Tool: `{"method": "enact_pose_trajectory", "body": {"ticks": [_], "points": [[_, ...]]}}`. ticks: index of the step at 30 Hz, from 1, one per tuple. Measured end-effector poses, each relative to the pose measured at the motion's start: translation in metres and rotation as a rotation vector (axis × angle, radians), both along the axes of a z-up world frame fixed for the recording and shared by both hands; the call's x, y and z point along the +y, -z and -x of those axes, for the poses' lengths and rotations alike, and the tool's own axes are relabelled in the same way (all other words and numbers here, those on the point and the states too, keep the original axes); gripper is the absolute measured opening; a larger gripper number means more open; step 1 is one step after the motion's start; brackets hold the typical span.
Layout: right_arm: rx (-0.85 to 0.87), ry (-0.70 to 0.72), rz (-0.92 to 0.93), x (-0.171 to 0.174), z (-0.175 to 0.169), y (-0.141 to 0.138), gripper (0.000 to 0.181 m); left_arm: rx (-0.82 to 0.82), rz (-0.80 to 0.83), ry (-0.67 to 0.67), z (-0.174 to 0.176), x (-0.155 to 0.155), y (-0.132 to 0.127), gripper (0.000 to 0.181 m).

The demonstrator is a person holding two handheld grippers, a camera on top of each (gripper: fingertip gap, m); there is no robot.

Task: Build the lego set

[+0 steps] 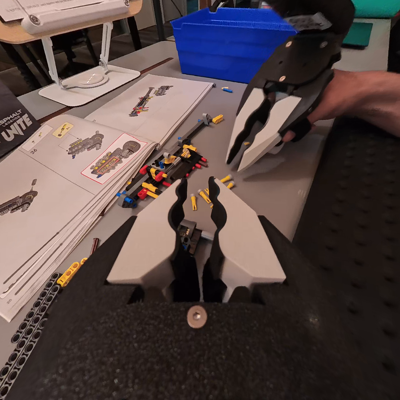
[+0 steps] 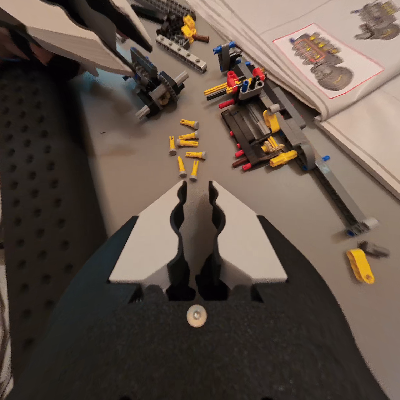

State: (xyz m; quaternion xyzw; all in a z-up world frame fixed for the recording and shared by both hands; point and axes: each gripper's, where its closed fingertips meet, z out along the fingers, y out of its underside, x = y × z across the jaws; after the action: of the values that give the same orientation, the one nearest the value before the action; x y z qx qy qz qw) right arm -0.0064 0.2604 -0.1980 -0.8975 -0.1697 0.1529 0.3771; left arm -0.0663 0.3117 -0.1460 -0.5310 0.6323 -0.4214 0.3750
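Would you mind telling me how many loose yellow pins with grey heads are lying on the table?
7 yellow pins, clustered on the grey table just ahead of the right hand-held gripper, between the small gear assembly and the long chassis. Others may be hidden.

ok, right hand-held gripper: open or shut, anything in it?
Open and empty. In the right wrist view the right hand-held gripper has bare grey table showing between its fingers, with the yellow pins lying just ahead.
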Motion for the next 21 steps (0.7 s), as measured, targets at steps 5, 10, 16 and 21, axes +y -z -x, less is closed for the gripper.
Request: {"method": "enact_pose_trajectory", "body": {"ticks": [5, 10, 16, 21], "points": [[-0.08, 0.211, -0.003, -0.049, -0.057, -0.005, 0.018, -0.014, -0.022, 0.036, 0.001, -0.005, -0.001, 0.017], [-0.176, 0.312, 0.015, -0.068, -0.07, 0.007, 0.022, -0.033, -0.075, 0.096, 0.0, -0.018, -0.002, 0.014], [-0.287, 0.294, -0.008, -0.055, -0.071, 0.009, 0.017, -0.02, -0.06, 0.104, 0.0, -0.022, 0.0, 0.014], [-0.157, 0.254, 0.022, -0.056, -0.065, 0.01, 0.016, -0.036, -0.046, 0.087, 0.0, -0.018, -0.003, 0.014]]}}
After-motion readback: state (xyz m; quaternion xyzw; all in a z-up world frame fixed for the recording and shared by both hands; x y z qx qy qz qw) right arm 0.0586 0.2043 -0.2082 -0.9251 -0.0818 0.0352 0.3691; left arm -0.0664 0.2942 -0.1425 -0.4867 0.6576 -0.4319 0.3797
